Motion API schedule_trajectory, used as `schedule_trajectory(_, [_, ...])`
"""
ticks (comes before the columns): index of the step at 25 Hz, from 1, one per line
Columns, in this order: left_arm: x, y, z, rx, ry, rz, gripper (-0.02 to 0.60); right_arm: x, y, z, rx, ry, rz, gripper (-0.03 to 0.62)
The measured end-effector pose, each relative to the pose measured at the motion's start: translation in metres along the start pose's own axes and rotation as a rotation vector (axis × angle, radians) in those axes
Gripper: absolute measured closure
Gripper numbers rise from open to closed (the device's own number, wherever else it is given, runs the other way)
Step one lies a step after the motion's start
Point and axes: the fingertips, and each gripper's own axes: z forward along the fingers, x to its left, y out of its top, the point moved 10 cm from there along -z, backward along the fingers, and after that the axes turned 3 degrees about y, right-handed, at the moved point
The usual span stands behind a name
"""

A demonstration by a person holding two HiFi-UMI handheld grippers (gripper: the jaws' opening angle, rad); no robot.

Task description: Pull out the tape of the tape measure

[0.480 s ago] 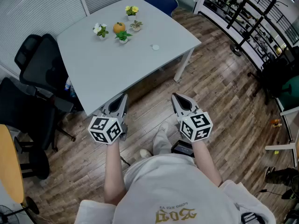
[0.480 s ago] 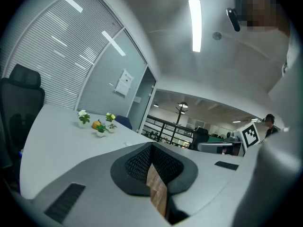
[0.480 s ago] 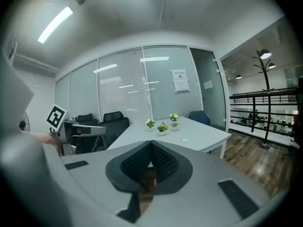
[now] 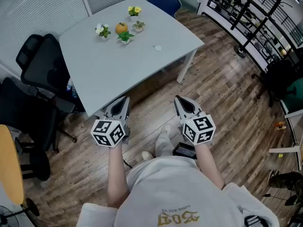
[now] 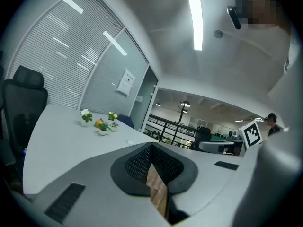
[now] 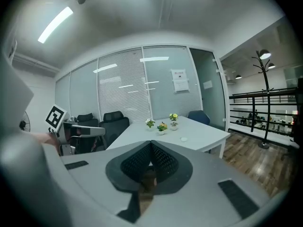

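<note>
**Not started: both grippers empty, well short of the table**

Head view: the left gripper (image 4: 124, 100) and the right gripper (image 4: 178, 100) are held side by side in front of the person's body, over the wood floor (image 4: 222, 93). Both are aimed at the near edge of the grey table (image 4: 118, 74). Each pair of jaws is seen pressed together with nothing between them. Neither tip has reached the table. Far ahead of both tips, across the table, a cluster of small potted plants (image 4: 124, 37) and an orange round thing (image 4: 120, 28) are set. A small pale disc (image 4: 157, 47) lies alone ahead of the right gripper, nearer to it than the plants. A black office chair (image 4: 40, 65) is parked off to the left gripper's outer side.

Left gripper view: the jaws are closed tip to tip and only floor shows through the gap below them. The plants and the pale disc are seen well ahead, slightly to the left of the jaw line.

Right gripper view: the jaws are again closed on nothing. The plants and the disc lie ahead, just right of the jaw line.

Task thing: no tape measure can be identified for sure. The pale disc is judged the likeliest candidate, but it is too small to tell.

Progress: nothing is done. The approach, the grip on the case, the pinch on the tape end and the pull are all left.
</note>
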Motion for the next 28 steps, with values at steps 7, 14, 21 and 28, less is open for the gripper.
schedule_trajectory(7, [-0.001, -0.003, 0.006, 0.000, -0.029, -0.001, 0.281, 0.000, -0.001, 0.009, 0.010, 0.044, 0.011, 0.290])
schedule_trajectory(14, [-0.002, -0.002, 0.011, 0.006, -0.031, 0.005, 0.279, -0.004, -0.002, 0.007, 0.020, 0.012, 0.003, 0.290])
schedule_trajectory(21, [-0.006, -0.009, 0.030, 0.048, -0.069, 0.012, 0.279, -0.024, -0.009, 0.005, 0.042, -0.016, 0.006, 0.290])
schedule_trajectory(28, [0.019, -0.002, 0.101, 0.057, -0.066, -0.008, 0.279, -0.077, -0.007, 0.059, 0.075, -0.024, 0.013, 0.292])
